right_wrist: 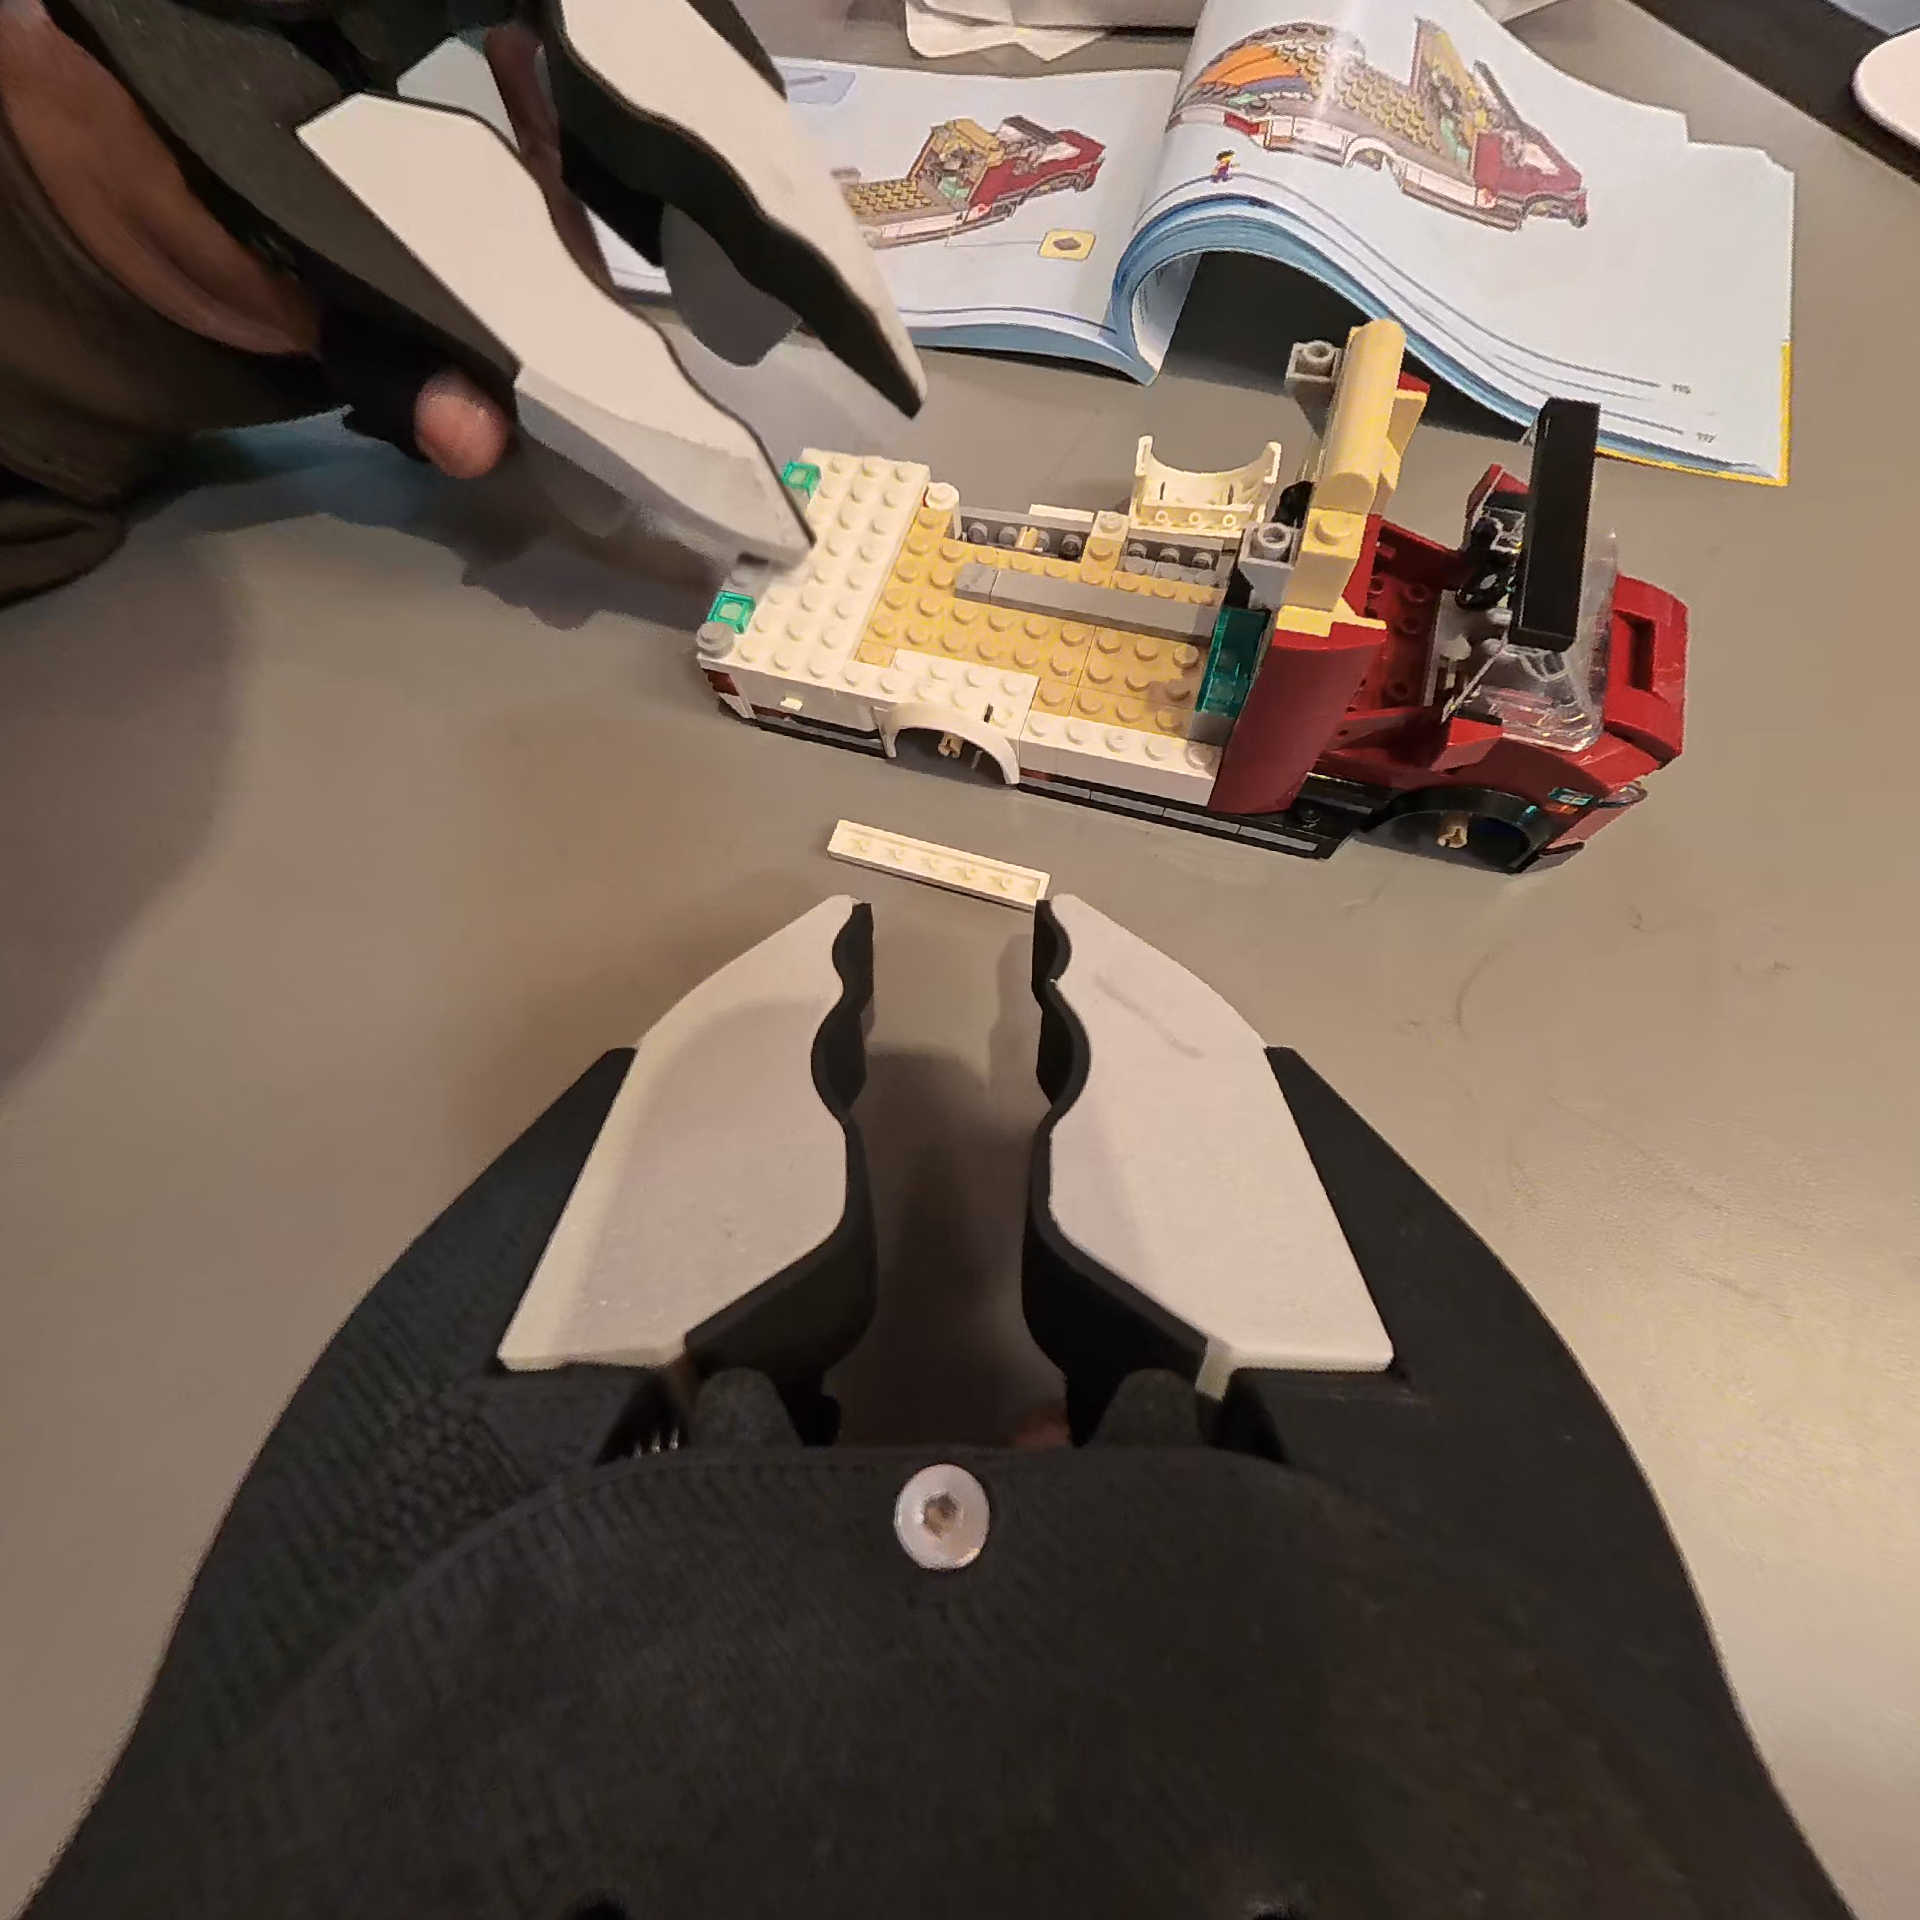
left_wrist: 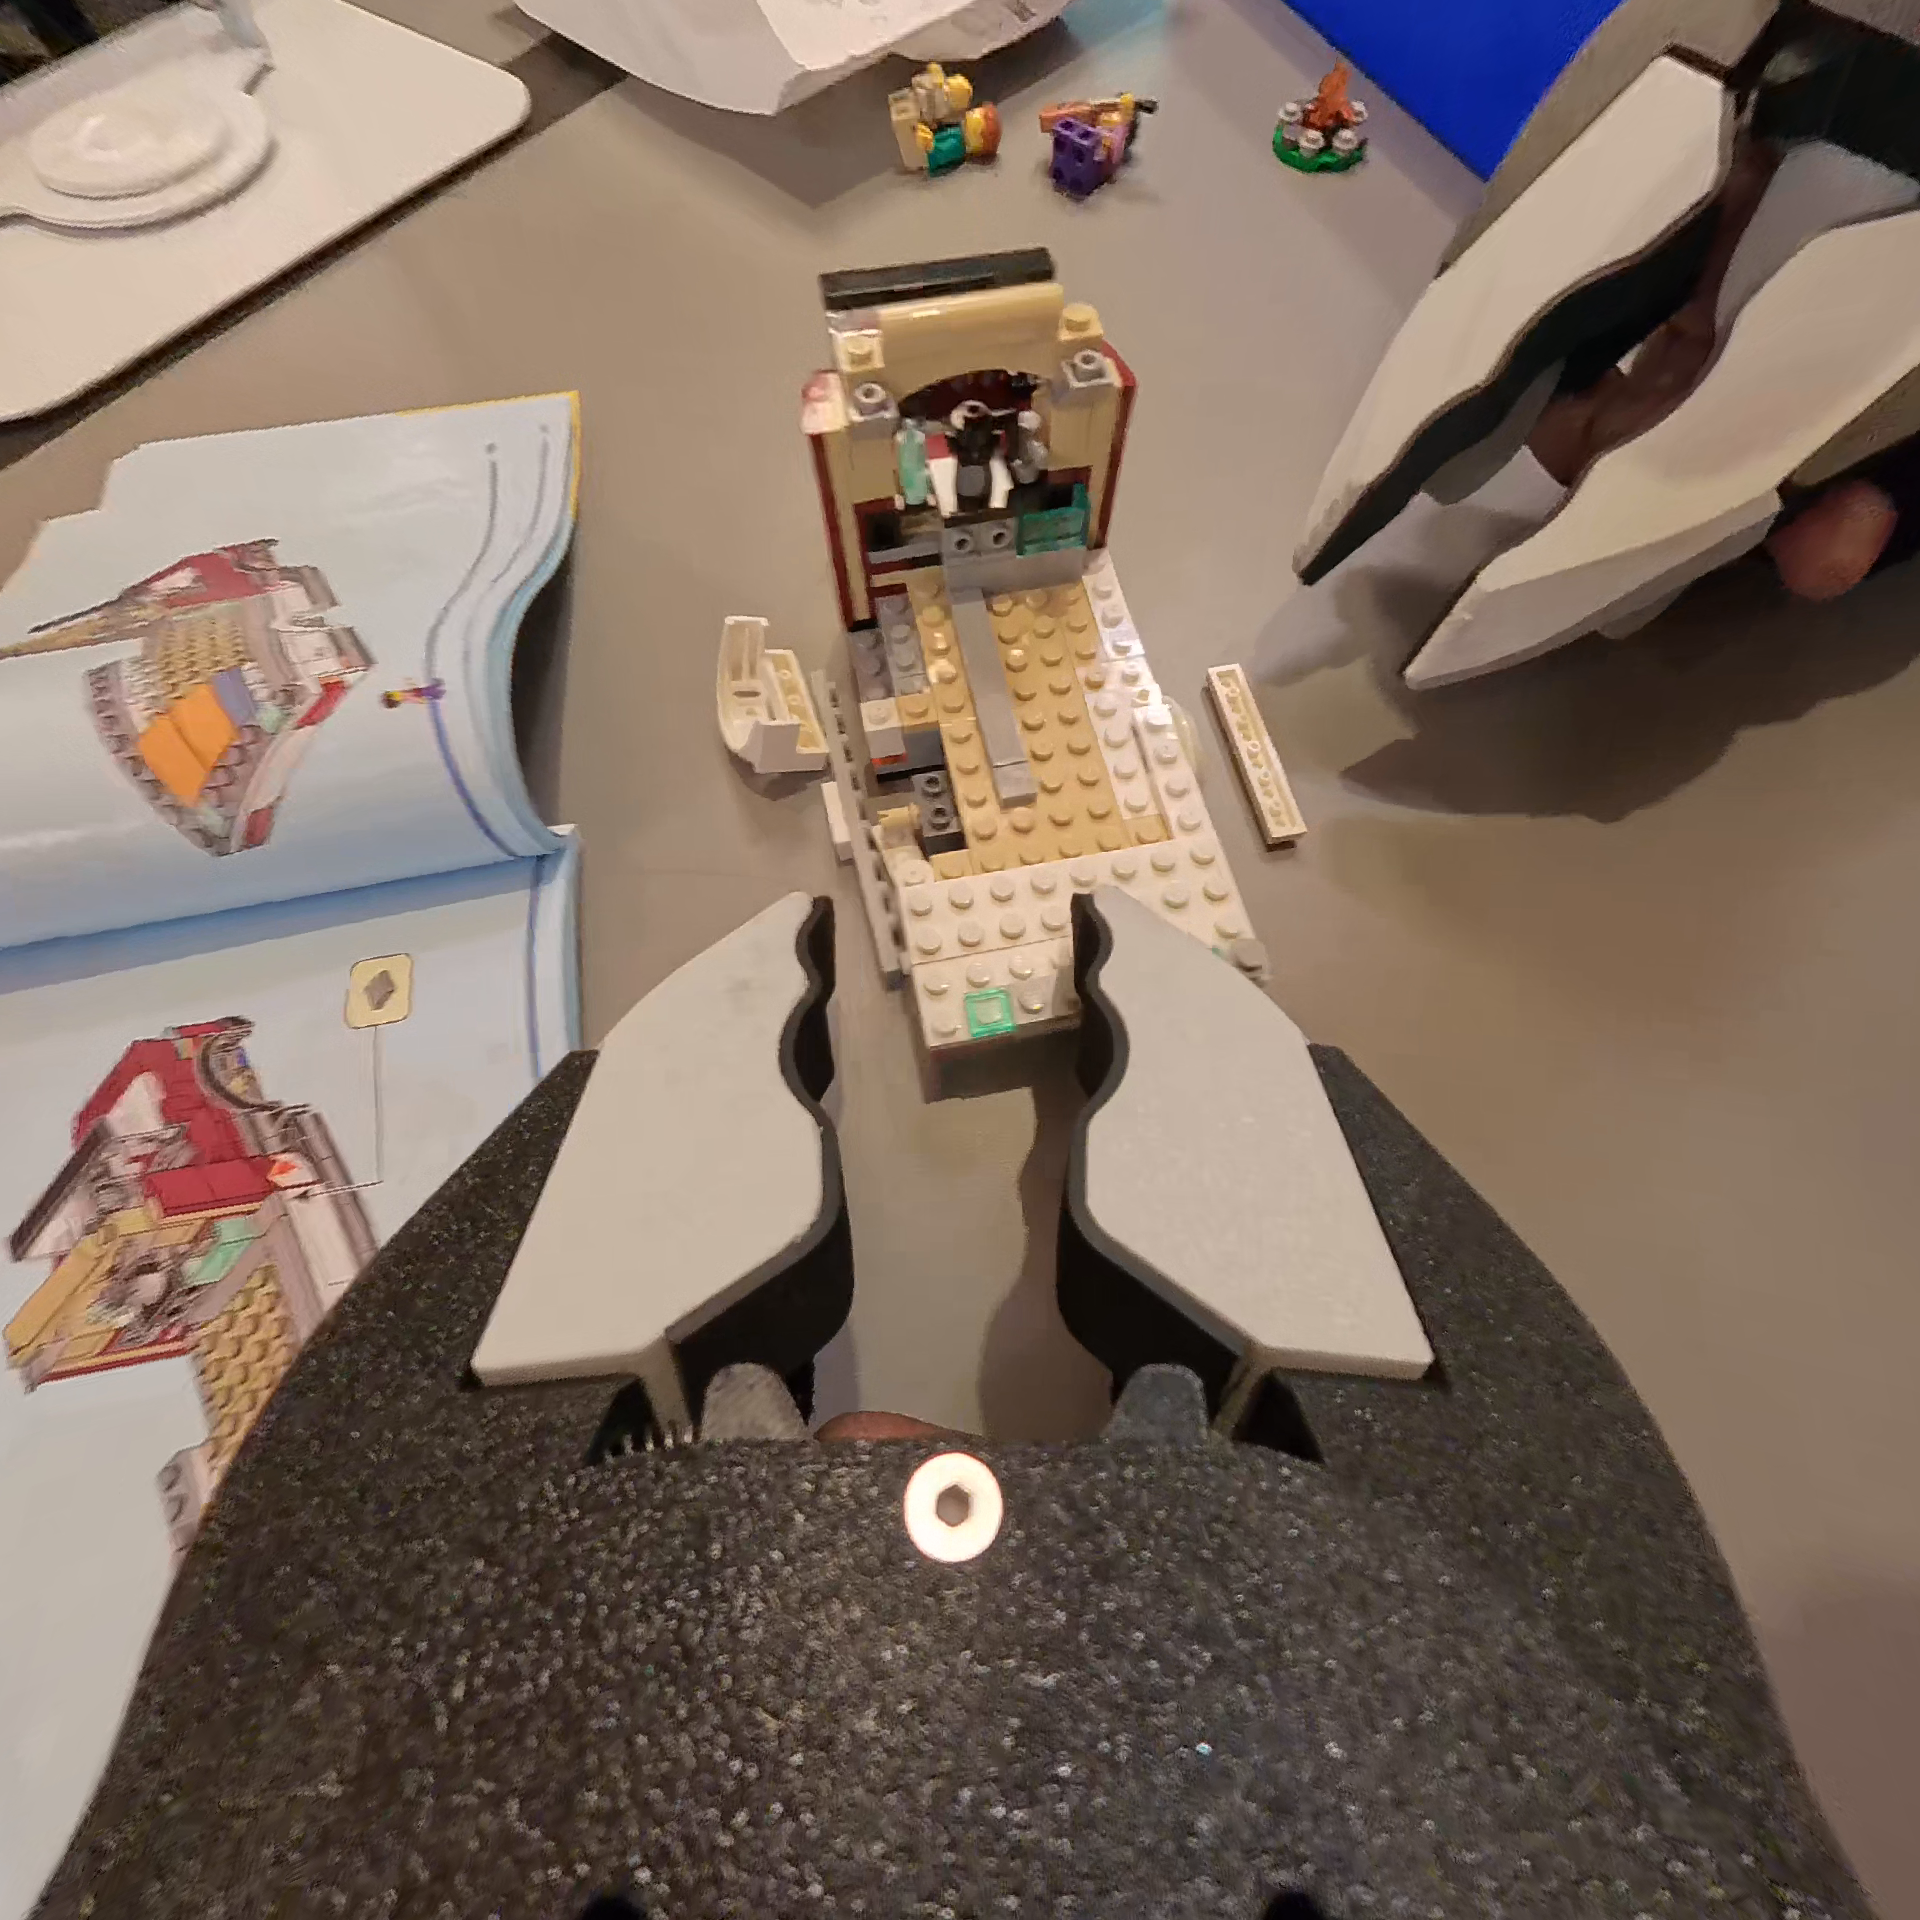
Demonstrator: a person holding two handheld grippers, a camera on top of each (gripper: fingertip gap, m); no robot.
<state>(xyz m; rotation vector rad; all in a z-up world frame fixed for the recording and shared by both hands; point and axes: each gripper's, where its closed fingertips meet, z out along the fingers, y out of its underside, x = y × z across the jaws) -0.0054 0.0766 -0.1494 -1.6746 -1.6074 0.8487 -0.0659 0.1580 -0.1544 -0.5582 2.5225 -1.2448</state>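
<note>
Two grippers are seen unclenched: the left gripper (left_wrist: 951, 940) straddles the brick truck's (right_wrist: 1091, 665) rear deck, one finger resting there; the right gripper (right_wrist: 951, 914) hangs empty just beside a thin white strip (right_wrist: 938, 871), judged light, stiff, best pinched across its width

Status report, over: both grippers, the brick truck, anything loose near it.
Left gripper open, straddling the truck's white rear end, grip unclear. Right gripper open, empty, just short of loose white strip. White arch piece beside truck.
</note>
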